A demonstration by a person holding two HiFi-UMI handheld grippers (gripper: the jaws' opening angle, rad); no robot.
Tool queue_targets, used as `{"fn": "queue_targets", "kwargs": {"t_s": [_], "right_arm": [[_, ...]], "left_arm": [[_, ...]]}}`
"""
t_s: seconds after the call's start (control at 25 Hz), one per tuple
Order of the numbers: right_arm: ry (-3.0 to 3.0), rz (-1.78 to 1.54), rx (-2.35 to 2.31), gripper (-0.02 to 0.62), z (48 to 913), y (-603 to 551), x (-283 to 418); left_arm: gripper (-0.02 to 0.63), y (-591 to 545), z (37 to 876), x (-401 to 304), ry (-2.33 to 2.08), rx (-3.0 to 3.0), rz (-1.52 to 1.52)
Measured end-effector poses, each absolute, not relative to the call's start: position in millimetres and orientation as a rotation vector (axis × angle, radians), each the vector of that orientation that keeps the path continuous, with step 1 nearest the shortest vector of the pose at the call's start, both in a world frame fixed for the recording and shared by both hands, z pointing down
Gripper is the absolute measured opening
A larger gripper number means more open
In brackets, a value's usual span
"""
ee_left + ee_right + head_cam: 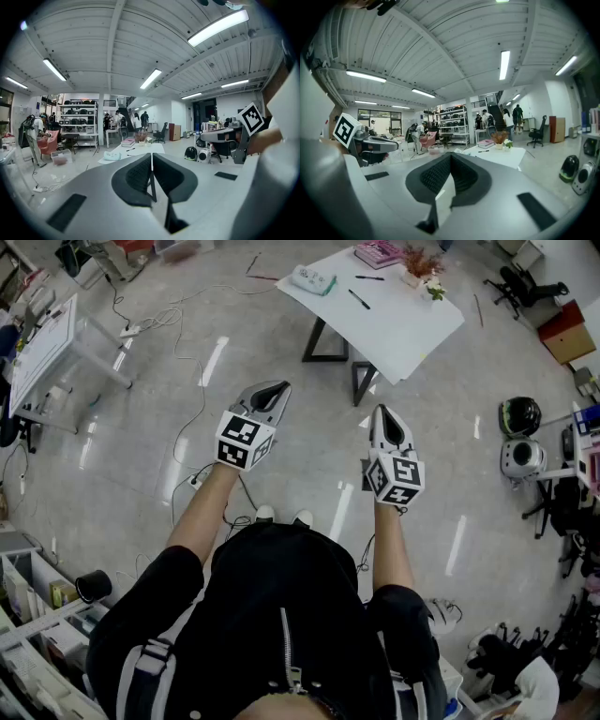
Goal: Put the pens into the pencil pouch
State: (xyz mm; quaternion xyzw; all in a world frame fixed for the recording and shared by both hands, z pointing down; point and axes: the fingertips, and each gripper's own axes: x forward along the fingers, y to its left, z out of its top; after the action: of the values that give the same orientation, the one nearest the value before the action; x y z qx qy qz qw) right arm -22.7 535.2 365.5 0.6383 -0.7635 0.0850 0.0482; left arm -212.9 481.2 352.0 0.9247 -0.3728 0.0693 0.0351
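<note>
L gripper: grey jaws closed tip to tip, nothing between them. R gripper: same, jaws together, empty. Both held side by side over the floor. White rectangular tabletop is ahead of both tips, well apart. On it: mint-green soft pencil pouch, ahead, between the 2 grippers' lines; slim black pens lie loose just R of the pouch, ahead of the R gripper.
</note>
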Motion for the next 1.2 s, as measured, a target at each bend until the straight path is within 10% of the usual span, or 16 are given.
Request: {"fn": "queue_targets", "kwargs": {"t_s": [0.48, 0.76, 1.2], "right_arm": [[-2.385, 0.213, 1.953, 0.067, 357, 541, -43], [-2.347, 0.212, 1.936, 0.212, 367, 542, -45], [-2.332, 0.250, 1.922, 0.262, 381, 544, -28]], "left_arm": [[0.040, 483, 353, -227, -1.139, 2.827, 0.179], [0.264, 488, 358, -224, -1.073, 2.827, 0.147], [0.276, 489, 367, -212, -1.091, 2.803, 0.157]]}}
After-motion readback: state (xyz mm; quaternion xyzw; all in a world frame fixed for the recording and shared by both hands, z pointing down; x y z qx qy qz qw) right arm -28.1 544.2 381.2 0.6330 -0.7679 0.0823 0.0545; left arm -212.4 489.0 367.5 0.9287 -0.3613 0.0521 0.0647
